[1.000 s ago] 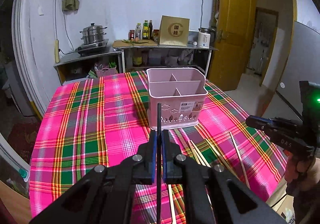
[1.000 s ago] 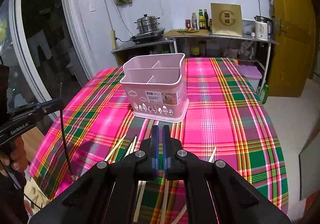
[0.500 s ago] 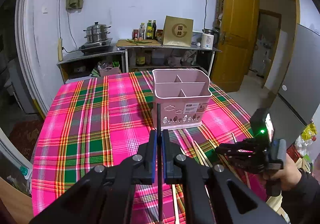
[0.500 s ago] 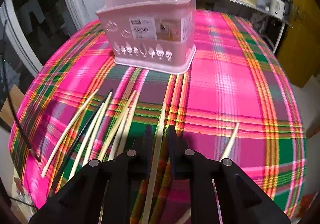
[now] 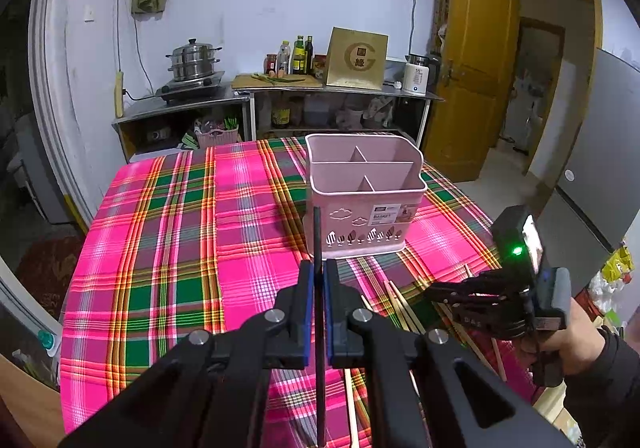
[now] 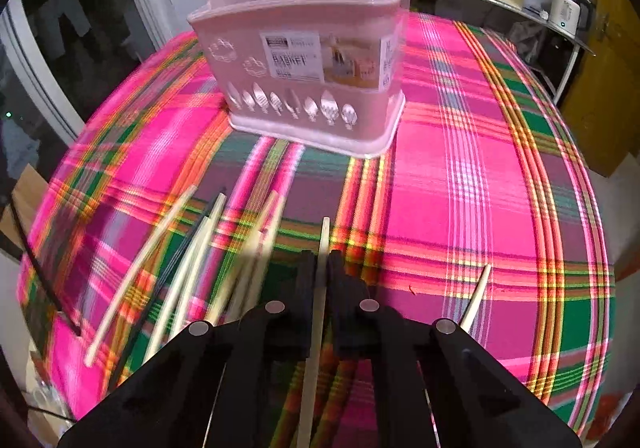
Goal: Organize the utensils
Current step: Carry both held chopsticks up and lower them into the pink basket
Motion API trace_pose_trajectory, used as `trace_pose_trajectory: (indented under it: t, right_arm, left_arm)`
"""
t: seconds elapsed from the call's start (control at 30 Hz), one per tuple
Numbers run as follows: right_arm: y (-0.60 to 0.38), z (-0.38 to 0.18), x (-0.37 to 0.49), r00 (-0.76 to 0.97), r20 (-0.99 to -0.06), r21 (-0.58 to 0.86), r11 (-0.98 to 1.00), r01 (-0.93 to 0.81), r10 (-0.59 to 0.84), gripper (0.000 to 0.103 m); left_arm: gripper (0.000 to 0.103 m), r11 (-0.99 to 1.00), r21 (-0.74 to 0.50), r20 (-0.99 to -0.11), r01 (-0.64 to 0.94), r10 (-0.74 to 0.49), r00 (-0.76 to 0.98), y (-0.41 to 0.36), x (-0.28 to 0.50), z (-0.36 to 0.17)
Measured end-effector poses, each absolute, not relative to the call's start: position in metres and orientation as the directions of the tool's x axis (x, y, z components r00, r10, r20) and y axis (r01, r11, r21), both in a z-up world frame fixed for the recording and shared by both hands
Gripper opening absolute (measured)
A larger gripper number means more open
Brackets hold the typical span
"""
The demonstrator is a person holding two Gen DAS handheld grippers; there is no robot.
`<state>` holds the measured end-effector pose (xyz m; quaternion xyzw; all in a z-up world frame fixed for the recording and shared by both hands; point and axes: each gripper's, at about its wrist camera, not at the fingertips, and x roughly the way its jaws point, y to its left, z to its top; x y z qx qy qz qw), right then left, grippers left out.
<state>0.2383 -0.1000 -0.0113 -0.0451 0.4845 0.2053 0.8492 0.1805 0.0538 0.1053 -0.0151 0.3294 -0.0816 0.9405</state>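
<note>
Near the table's front edge, right gripper jaws, apart half a second ago, now pinch one pale chopstick; roughly six more lie loose. Left gripper still clamps one black chopstick. One pink basket mid-table.

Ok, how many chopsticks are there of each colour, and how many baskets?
Pale chopsticks: 7 (they are blurry, so this is my best count)
Black chopsticks: 2
Pink basket: 1
Total: 10
</note>
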Motion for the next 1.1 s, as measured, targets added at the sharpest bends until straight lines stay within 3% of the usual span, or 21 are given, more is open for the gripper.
trace_pose_trajectory:
  t: [0.47,1.1]
  right_arm:
    - [-0.120,0.095,0.204,0.635,-0.649,0.169,0.893,-0.417,0.419,0.006]
    - [-0.122,0.150,0.212,0.705,-0.545,0.170,0.883,-0.437,0.454,0.006]
  left_arm:
    - [0.005,0.985,-0.084,-0.571,0.152,-0.173,0.802,0.051,0.171,0.132]
    - [0.005,0.976,-0.113,-0.559,0.185,-0.216,0.801,0.037,0.221,0.179]
